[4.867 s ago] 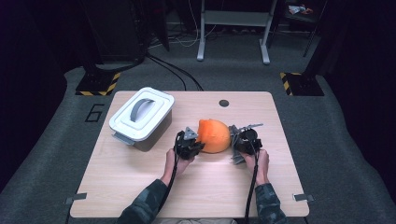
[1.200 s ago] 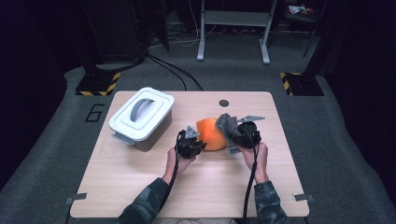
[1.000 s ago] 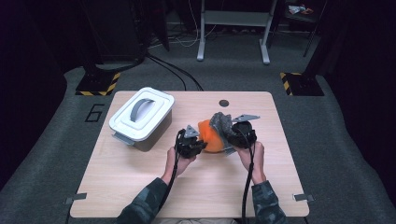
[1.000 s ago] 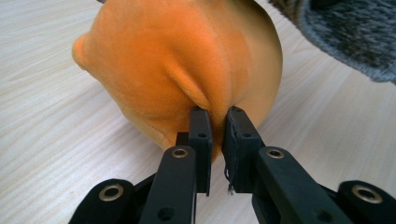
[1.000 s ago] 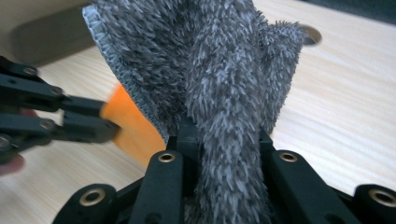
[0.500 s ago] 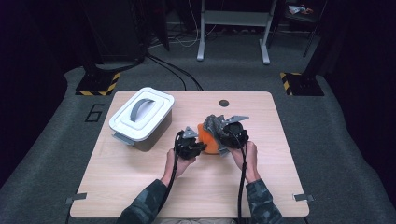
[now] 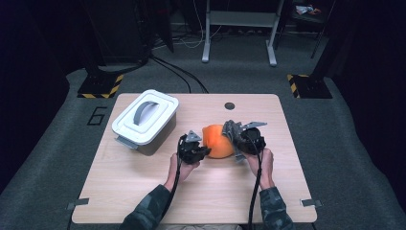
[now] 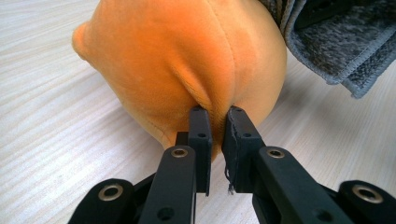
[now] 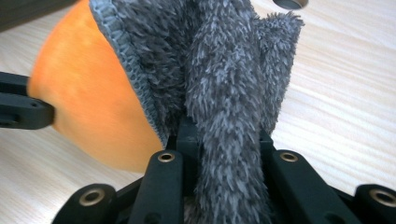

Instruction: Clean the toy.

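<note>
Since the earlier frames the grey cloth (image 7: 233,130) has travelled leftward with the right gripper (image 7: 241,139), from the table beside the orange plush toy (image 7: 218,141) up against the toy's right side. Toy sits at the centre of the high view, on the wooden table (image 7: 143,191), right of the white lidded box (image 7: 145,120) in the left-centre of the frame. Left gripper (image 7: 203,152) meets the toy from its left; in the left gripper view (image 8: 215,116) the jaws are nearly closed, pinching a fold of orange fabric (image 8: 187,56) between them, with an edge of cloth (image 8: 336,46) at upper right. In the right gripper view the right gripper (image 9: 224,140) is clamped on a bunched strip of cloth (image 9: 224,84), which stands up between the jaws and drapes over the toy (image 9: 88,102) at left. Both of the person's hands come in from the bottom edge of the high view.
</note>
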The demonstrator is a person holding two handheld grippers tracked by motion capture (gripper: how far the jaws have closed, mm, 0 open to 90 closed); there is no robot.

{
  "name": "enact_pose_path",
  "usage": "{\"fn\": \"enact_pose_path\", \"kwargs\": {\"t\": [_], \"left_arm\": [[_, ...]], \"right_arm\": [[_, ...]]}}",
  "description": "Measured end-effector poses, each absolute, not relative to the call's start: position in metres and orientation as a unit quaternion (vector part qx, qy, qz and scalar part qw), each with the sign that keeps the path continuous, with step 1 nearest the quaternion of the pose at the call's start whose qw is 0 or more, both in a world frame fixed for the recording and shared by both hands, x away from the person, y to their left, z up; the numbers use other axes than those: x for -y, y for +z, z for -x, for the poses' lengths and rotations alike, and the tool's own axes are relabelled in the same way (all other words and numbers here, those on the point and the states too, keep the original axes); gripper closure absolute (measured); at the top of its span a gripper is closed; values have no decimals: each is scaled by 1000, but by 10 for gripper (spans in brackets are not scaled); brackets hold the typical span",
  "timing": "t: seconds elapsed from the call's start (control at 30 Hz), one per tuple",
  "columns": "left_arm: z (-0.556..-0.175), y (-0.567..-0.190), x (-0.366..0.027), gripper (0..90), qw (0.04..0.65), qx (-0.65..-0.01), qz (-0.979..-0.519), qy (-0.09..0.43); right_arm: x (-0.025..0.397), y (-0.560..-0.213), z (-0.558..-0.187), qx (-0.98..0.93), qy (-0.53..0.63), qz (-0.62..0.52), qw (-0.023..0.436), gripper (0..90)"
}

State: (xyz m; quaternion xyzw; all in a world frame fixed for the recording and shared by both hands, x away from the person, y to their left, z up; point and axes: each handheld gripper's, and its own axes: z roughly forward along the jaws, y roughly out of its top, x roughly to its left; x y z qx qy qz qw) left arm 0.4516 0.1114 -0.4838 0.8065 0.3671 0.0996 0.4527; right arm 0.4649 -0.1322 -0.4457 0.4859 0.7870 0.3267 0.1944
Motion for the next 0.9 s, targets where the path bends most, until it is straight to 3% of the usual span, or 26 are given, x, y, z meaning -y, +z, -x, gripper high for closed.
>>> {"fn": "enact_pose_path", "kwargs": {"t": [0.67, 0.9], "left_arm": [[-454, -485, -113, 818, 448, -372, -806, 101], [-454, -486, -115, 816, 449, -374, -805, 101]], "right_arm": [[152, -488, -483, -779, 274, -543, 151, 735], [156, -467, -471, -774, 298, -531, 177, 735]]}}
